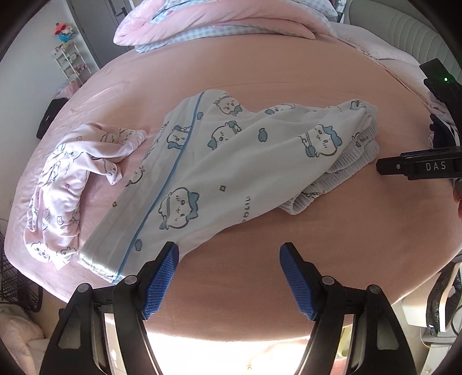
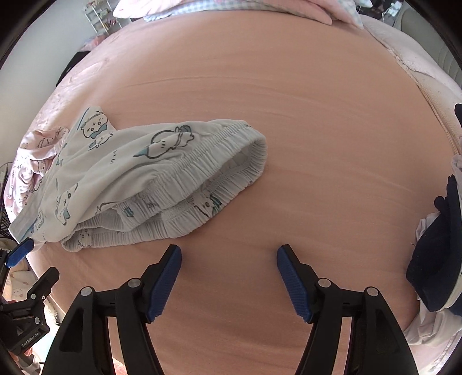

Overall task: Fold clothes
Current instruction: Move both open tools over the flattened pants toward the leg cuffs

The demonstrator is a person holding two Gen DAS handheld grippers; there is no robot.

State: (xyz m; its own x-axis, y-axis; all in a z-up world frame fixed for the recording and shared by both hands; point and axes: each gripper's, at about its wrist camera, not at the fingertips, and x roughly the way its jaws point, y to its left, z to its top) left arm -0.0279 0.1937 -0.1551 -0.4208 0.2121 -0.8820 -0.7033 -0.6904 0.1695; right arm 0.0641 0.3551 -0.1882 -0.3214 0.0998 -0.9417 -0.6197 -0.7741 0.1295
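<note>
Wide bed (image 1: 288,86) under a smooth peach-pink sheet, faintly creased across the middle. White pyjama trousers (image 1: 231,161) with blue cartoon figures and a blue side stripe spread crumpled over the centre, elastic waistband (image 2: 202,184) gaping open towards the right, legs trailing to the near left edge. Just beside them on the left, touching at one corner, a bunched pale pink printed garment (image 1: 72,184). Heaped at the far end, a pink and blue-checked duvet (image 1: 219,26). Dark navy and white clothing (image 2: 439,245) piled at the right edge.
</note>
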